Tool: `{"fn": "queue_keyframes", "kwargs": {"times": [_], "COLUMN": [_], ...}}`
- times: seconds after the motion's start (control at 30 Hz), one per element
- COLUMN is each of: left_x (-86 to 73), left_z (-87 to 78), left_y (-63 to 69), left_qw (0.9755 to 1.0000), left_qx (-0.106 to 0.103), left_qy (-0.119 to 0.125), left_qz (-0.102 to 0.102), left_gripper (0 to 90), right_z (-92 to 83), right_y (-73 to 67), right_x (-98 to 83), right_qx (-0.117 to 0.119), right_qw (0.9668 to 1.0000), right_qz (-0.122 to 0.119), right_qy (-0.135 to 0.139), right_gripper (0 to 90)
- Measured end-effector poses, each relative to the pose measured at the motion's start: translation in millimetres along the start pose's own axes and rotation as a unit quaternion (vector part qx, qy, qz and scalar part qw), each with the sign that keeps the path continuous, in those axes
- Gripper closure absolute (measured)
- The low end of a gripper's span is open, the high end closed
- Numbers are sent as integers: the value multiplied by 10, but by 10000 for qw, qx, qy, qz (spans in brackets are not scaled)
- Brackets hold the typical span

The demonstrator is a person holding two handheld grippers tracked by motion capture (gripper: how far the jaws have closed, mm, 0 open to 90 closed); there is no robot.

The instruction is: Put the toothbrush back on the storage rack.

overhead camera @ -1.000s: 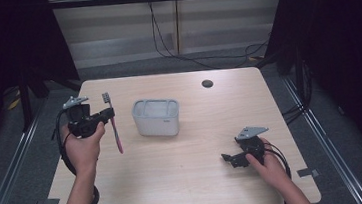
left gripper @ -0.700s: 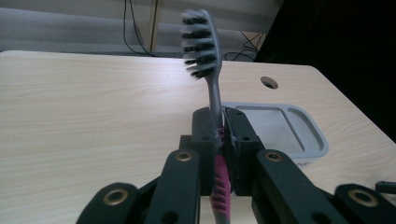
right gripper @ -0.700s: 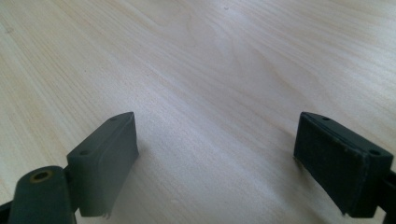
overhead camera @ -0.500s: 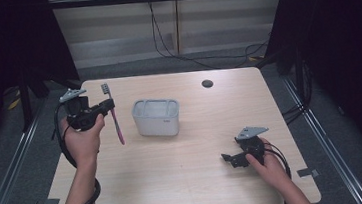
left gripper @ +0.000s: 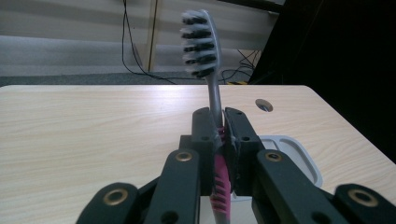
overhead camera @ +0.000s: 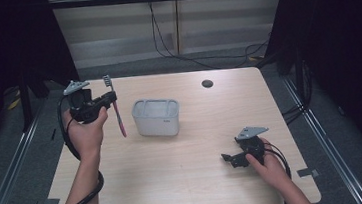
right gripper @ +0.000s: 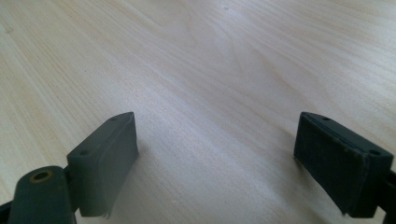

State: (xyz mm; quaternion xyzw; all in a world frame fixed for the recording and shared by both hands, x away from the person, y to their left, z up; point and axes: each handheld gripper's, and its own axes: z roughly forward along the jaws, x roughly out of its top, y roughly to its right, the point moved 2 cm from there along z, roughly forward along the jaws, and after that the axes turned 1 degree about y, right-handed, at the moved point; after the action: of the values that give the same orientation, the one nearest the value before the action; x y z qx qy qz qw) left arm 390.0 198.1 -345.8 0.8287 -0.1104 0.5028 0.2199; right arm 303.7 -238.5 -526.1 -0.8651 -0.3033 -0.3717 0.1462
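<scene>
Wooden counter (overhead camera: 186, 182): left gripper (overhead camera: 100, 104) clamped a near-upright toothbrush (overhead camera: 118, 114) just left of the grey container (overhead camera: 156, 117); right gripper (overhead camera: 235, 158) rested with jaws apart.

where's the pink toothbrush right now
The pink and grey toothbrush is clamped in the left tool, held above the table's left side, just left of the white rectangular plastic container, bristles up.
</scene>
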Motion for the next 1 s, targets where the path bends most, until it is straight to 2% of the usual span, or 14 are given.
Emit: {"fn": "queue_keyframes", "kwargs": {"times": [1.0], "left_x": [235], "left_z": [194], "left_y": [117], "left_qw": [9997], "left_qx": [-54], "left_qy": [216], "left_qz": [137], "left_gripper": [834], "right_z": [0], "right_y": [0], "right_x": [0], "right_qx": [1], "right_qw": [10000], "right_qz": [3], "right_qy": [0], "right_gripper": [130]}}
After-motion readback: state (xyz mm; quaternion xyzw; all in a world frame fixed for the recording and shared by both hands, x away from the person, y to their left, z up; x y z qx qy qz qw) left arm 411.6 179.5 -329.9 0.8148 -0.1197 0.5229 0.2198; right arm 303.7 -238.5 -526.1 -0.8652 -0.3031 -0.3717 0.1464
